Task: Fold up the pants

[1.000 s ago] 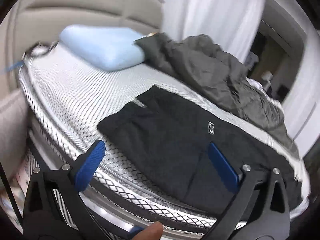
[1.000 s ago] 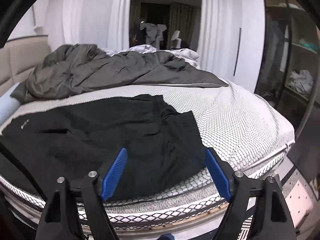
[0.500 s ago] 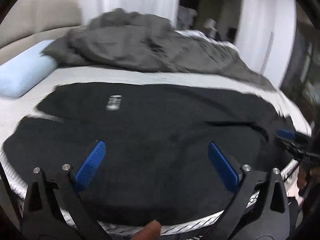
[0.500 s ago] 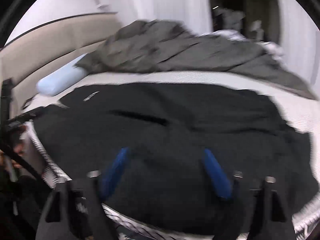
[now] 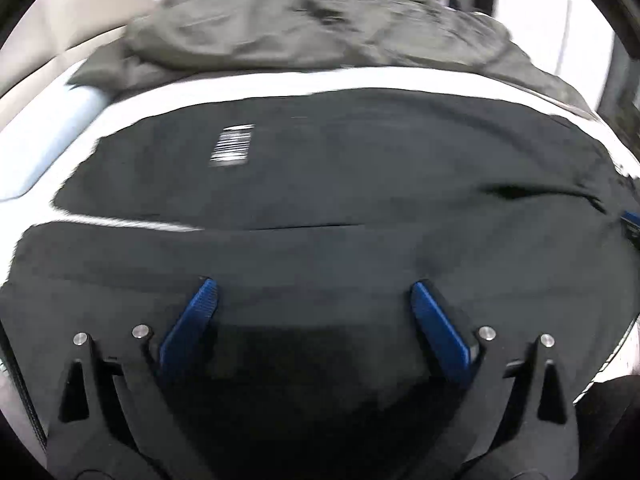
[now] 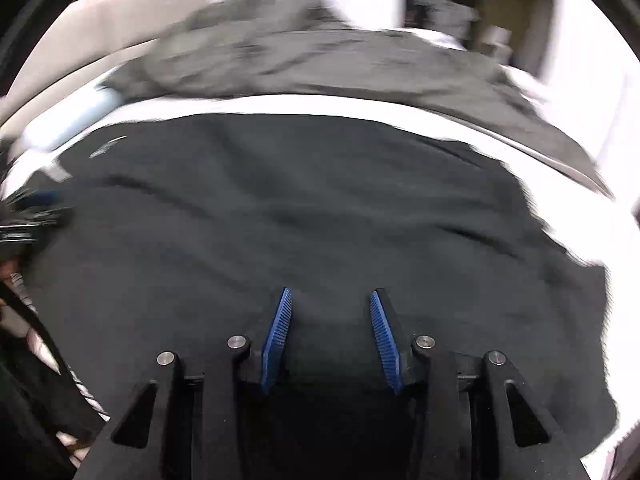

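Black pants lie spread flat across the white bed, with a small white logo near the far left. My left gripper is open wide, its blue fingers low over the near edge of the pants. In the right wrist view the same pants fill the middle. My right gripper is partly closed, its blue pads a narrow gap apart just above the near edge of the cloth, with nothing clearly pinched. The right gripper's tip also shows at the right edge of the left wrist view.
A crumpled grey duvet lies along the far side of the bed. A pale blue pillow sits at the left by the beige headboard. The white mattress edge shows at the right.
Both grippers have swung over the pants and dropped closer to the near edge. The right gripper's fingers have closed from wide open to a narrow gap. The left gripper stays wide open.
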A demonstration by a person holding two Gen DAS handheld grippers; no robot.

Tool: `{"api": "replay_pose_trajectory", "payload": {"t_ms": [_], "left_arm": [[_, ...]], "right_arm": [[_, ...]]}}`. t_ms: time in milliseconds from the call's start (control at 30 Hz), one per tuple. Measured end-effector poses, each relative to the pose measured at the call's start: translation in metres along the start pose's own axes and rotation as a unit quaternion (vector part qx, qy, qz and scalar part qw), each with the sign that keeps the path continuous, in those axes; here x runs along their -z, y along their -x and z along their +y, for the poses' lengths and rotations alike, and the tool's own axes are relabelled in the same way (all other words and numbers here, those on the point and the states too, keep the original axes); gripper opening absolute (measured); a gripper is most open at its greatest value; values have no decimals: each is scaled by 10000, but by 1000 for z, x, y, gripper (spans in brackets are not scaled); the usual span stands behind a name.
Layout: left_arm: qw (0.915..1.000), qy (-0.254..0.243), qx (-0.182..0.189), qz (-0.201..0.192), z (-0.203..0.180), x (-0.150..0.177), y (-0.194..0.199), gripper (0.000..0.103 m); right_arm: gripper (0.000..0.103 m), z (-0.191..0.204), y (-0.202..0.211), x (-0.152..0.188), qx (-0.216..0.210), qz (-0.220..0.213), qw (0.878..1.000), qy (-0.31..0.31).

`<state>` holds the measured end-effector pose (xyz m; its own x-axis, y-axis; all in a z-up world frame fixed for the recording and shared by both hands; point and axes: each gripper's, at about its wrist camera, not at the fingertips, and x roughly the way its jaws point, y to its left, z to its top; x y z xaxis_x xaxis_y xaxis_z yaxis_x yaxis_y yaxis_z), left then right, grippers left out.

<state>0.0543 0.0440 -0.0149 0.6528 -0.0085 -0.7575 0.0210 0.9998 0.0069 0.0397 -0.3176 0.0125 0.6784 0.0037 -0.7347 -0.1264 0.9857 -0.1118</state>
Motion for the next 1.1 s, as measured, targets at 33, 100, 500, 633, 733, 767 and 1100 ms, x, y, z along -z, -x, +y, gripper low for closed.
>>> {"api": "replay_pose_trajectory", "payload": {"t_ms": [33,100,500,633,733,767,1100], "left_arm": [[9999,93,-110,-12,15,2,5,98],[9979,209,-617,5,46,6,12,98],[9704,2134,-1016,-493,210,81,106,98],[9539,2853,-766,-534,253,105,112,96],[9411,3327,-253,-544,272,119,109,86],[9376,3430,-147,-547,274,120,108,80],[9346,3539,-169,-325,269,110,90,69]], "right_arm": [[41,-17,2,4,193,-12,9997,-161],[41,-37,8,10,372,-62,9987,-332],[93,-36,98,40,-166,-1079,9822,-1529],[93,-50,109,65,-484,-1220,9679,-2144],[93,-57,107,75,-470,-1165,9651,-2297],[93,-58,107,80,-448,-1147,9647,-2328],[93,-73,95,89,-562,-1082,9582,-2590]]}}
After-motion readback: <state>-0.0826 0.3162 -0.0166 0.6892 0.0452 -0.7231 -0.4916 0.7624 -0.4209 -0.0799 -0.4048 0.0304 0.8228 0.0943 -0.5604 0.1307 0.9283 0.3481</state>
